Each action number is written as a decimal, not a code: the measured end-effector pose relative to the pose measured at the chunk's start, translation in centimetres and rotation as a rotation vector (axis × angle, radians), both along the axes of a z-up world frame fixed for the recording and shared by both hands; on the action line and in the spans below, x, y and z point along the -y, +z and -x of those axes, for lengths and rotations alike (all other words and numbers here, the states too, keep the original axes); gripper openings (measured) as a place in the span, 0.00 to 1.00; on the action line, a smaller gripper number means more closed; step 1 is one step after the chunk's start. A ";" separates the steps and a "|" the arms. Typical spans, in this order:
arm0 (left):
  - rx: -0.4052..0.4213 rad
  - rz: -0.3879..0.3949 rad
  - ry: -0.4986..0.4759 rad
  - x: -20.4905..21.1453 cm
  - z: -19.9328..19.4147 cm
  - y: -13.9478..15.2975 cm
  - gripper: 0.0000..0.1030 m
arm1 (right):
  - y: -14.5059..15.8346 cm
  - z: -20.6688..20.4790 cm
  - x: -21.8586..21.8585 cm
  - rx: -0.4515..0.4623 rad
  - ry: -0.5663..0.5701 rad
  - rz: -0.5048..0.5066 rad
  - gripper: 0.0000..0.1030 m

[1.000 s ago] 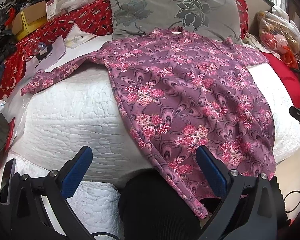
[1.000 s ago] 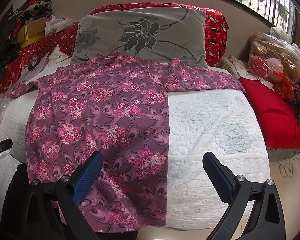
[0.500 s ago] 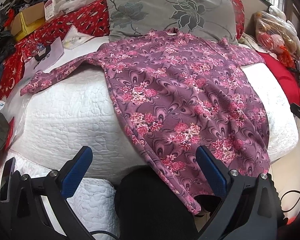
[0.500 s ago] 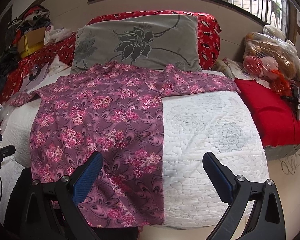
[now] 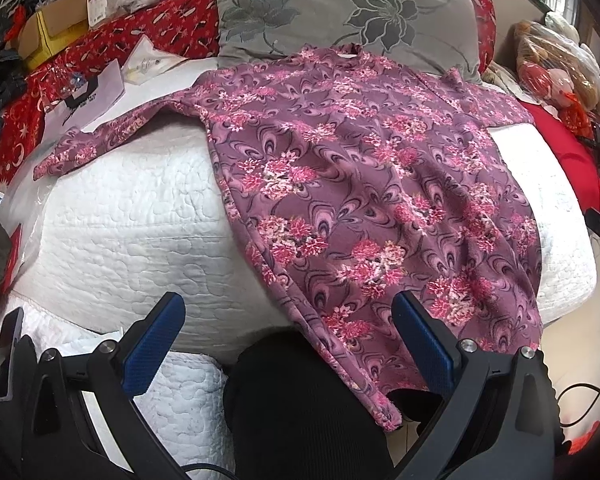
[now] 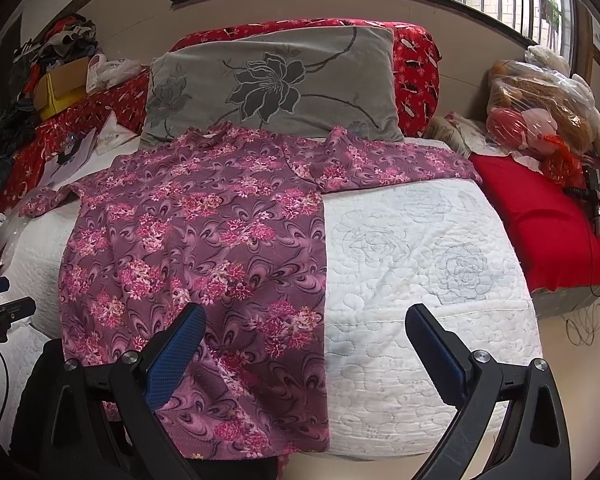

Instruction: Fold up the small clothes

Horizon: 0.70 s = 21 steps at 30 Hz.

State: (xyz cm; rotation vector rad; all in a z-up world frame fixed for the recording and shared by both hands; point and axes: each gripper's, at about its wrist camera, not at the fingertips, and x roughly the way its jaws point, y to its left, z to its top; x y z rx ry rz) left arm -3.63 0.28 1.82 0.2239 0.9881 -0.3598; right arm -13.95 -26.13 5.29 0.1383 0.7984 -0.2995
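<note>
A purple floral long-sleeved top (image 5: 372, 184) lies spread flat on a white quilted bed (image 5: 132, 216), sleeves out to both sides, hem hanging over the near edge. It also shows in the right wrist view (image 6: 204, 232). My left gripper (image 5: 288, 336) is open and empty, held back from the bed's near edge by the hem's left corner. My right gripper (image 6: 304, 340) is open and empty, in front of the hem's right side.
A grey flower pillow (image 6: 272, 84) leans at the head. Red bedding with papers (image 5: 88, 92) and a cardboard box (image 5: 56, 36) lies left. A red cushion (image 6: 540, 216) and bagged toys (image 6: 540, 108) sit right. A black mass (image 5: 300, 408) is below the hem.
Both grippers have drawn back and risen a little, so the top looks smaller and more of the window and pillow shows. The top lies as before.
</note>
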 end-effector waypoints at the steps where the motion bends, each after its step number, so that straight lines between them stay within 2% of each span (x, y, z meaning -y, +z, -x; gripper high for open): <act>1: -0.017 0.002 0.014 -0.3 -0.6 -0.2 1.00 | -0.2 -0.1 0.1 -0.005 0.002 -0.005 0.97; 5: -0.101 -0.029 0.107 -1.8 -3.2 -1.8 1.00 | -2.2 -0.7 1.2 -0.069 -0.013 -0.050 0.95; 8: -0.190 -0.021 0.154 -3.0 -4.9 -3.6 1.00 | -4.6 -1.1 2.3 -0.147 -0.025 -0.108 0.85; 10: -0.247 -0.016 0.147 -2.7 -5.2 -4.8 1.00 | -6.3 -1.1 2.8 -0.186 -0.035 -0.152 0.78; 14: -0.328 -0.031 0.079 -0.6 -4.9 -6.9 1.00 | -10.0 -1.7 3.6 -0.276 -0.060 -0.236 0.73; 15: -0.342 -0.044 0.054 0.2 -4.8 -7.5 1.00 | -10.8 -1.8 3.6 -0.298 -0.058 -0.254 0.69; 16: -0.348 -0.054 0.036 0.9 -4.6 -7.9 1.00 | -11.5 -2.0 3.5 -0.320 -0.052 -0.270 0.61; 17: -0.350 -0.063 0.026 1.3 -4.5 -8.2 0.90 | -11.9 -2.0 3.5 -0.334 -0.044 -0.281 0.56; 18: -0.357 -0.073 0.008 1.8 -4.4 -8.5 0.59 | -12.4 -2.1 3.0 -0.349 -0.028 -0.259 0.53; 19: -0.385 -0.078 -0.021 2.3 -4.3 -9.0 0.34 | -12.4 -2.0 2.6 -0.348 -0.016 -0.223 0.47; 20: -0.412 -0.079 -0.030 2.5 -4.3 -9.3 0.03 | -12.3 -1.9 2.2 -0.350 -0.001 -0.182 0.40; 21: -0.437 -0.063 -0.025 2.4 -4.3 -9.5 0.02 | -12.2 -1.7 1.9 -0.352 0.010 -0.153 0.14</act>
